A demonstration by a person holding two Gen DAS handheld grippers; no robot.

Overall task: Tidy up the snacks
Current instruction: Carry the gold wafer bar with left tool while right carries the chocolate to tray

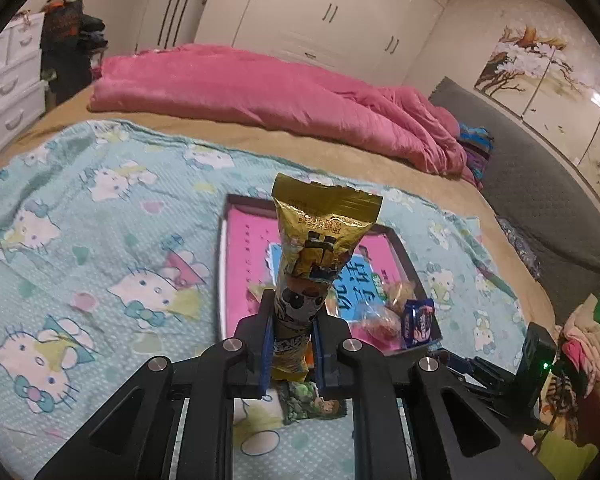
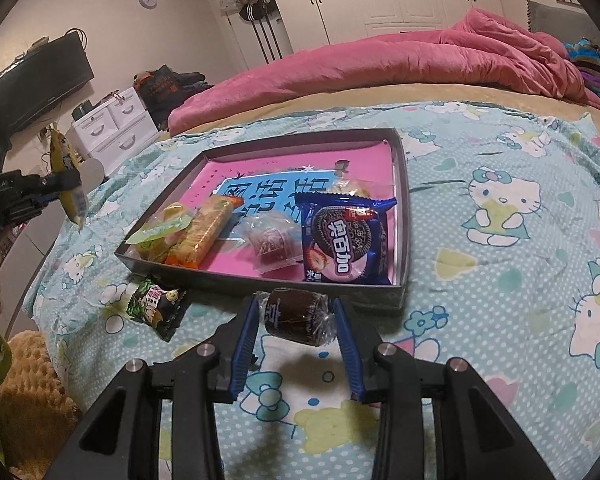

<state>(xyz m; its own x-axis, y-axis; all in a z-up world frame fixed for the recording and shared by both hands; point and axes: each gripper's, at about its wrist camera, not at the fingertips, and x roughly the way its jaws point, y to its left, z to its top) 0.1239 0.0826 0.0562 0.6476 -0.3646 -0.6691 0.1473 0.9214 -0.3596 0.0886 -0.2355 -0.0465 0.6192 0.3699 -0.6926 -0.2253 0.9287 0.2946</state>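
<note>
My left gripper (image 1: 294,312) is shut on a gold snack packet (image 1: 320,224) that stands upright between its blue pads, above the near end of the grey tray (image 1: 223,264). In the right wrist view that packet (image 2: 66,168) hangs at the far left, off the tray's left side. My right gripper (image 2: 296,302) is shut on a round brown cake in clear wrap (image 2: 294,316), held just above the blanket in front of the tray's (image 2: 260,280) near wall. A green-black packet (image 2: 156,308) lies on the blanket by the tray's front left corner.
The pink-floored tray holds several snacks: a blue cookie packet (image 2: 348,240), an orange bar (image 2: 204,232), a clear-wrapped sweet (image 2: 268,240). A cat-print blanket (image 2: 500,240) covers the bed; a pink quilt (image 2: 380,64) lies behind. White drawers (image 2: 112,124) stand at the left.
</note>
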